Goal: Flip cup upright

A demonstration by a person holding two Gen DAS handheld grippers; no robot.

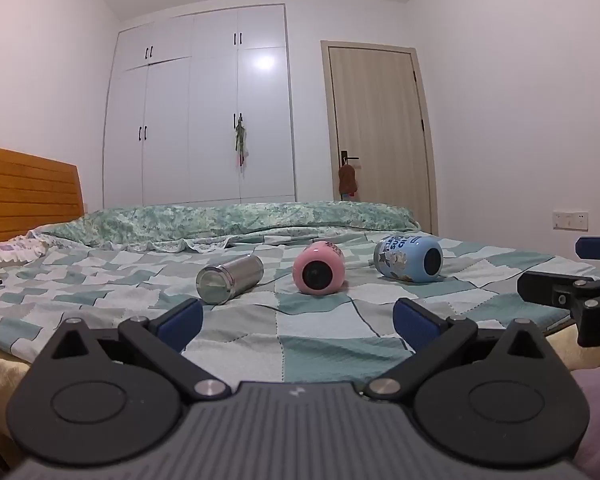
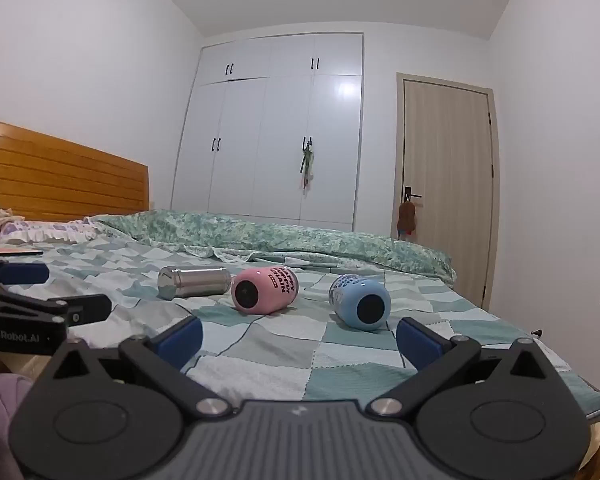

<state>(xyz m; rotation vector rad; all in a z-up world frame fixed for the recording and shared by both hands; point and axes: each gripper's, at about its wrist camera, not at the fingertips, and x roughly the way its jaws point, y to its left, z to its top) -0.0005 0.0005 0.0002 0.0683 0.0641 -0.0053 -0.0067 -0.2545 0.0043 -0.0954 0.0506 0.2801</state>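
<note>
At the near edge of the bed, the left gripper [image 1: 298, 320] hangs low with its blue pads spread wide and nothing between them; the right gripper [image 2: 298, 338] is spread the same way — both well short of the cups, which suggests an approach not yet begun. The left tool's side reads "GenRobot.AI" in the right wrist view. Beyond, on the checked quilt [image 1: 320, 344], three cups lie on their sides in a row: a steel cup [image 1: 229, 279] at the left, a pink cup [image 1: 319, 267] just beside it, and a blue cup [image 1: 409, 259] further right. All need standing up. The pink cup seems to read "HAPPY" in repeated lines — the blue one's print is too small to read. The blue cup lies nearest the right gripper.
</note>
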